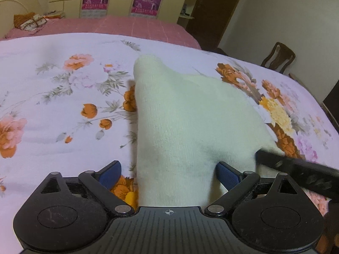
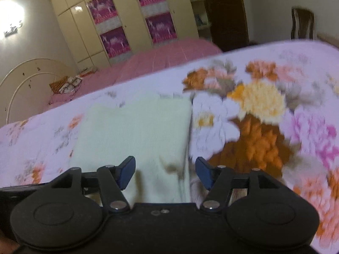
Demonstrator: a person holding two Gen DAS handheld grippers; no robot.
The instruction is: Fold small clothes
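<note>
Sock (image 1: 180,114), cream knit: lies on the floral bedspread (image 1: 63,97), toe end pointing toward its far edge; its near end runs under both tools. Left gripper (image 1: 168,174): held low, aimed along the sock, jaws spread wide, blue pads (image 1: 110,174) flanking the fabric without clamping it. Right gripper (image 2: 165,172): low over the sock's (image 2: 135,131) near right edge, jaws apart, nothing clamped; view blurred. Pink bed (image 1: 118,25) beyond; wooden chair (image 1: 278,57) at right.

Both wrist views low, close over floral bedsheet (image 1: 63,105), facing cream wardrobe (image 2: 89,31); share pale knitted sock (image 1: 180,116).
</note>
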